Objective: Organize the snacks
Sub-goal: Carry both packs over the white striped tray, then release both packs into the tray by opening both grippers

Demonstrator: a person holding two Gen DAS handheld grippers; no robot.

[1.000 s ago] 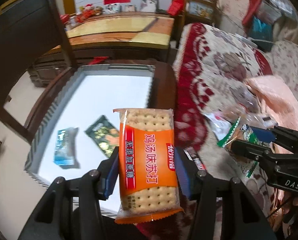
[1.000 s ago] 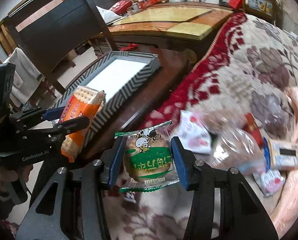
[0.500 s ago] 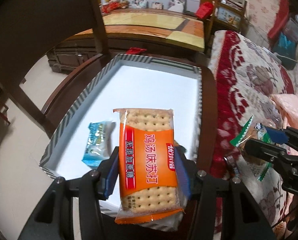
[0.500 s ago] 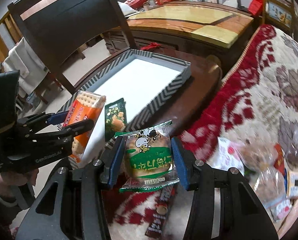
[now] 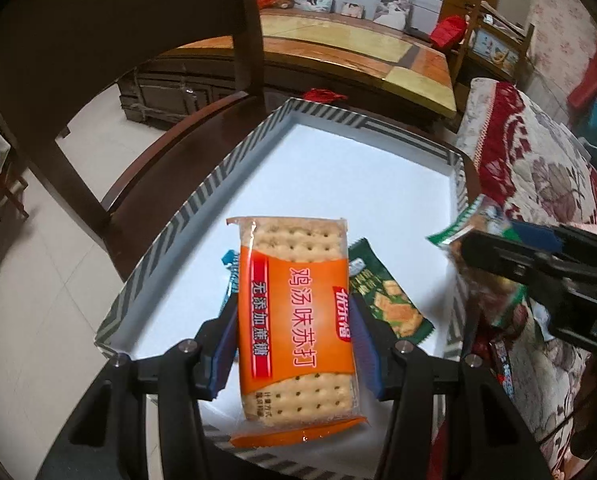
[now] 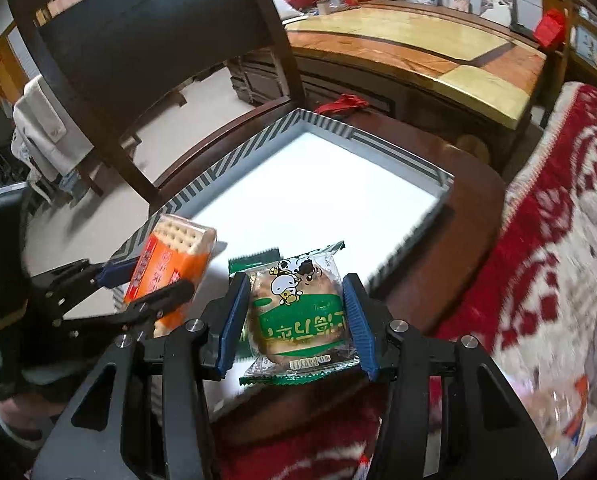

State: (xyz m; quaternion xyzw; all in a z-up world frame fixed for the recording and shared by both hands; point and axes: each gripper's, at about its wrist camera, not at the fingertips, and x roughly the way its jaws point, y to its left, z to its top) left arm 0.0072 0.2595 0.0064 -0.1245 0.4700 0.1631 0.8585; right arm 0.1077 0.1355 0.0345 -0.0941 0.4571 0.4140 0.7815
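My left gripper is shut on an orange pack of soda crackers and holds it above the near end of the white tray with a grey striped rim. My right gripper is shut on a green-and-clear pack with a cow picture, at the tray's near right edge. In the tray lie a dark green cracker pack and a light blue pack, mostly hidden behind the orange pack. The left gripper with its orange pack shows in the right wrist view.
The tray sits on a dark wooden chair seat; its dark backrest rises at the far left. A red-and-cream patterned blanket lies to the right with more snacks on it. A long wooden table stands beyond.
Both grippers have moved left from the blanket to above the tray's near end, each still holding its pack. The tray now fills more of both views.
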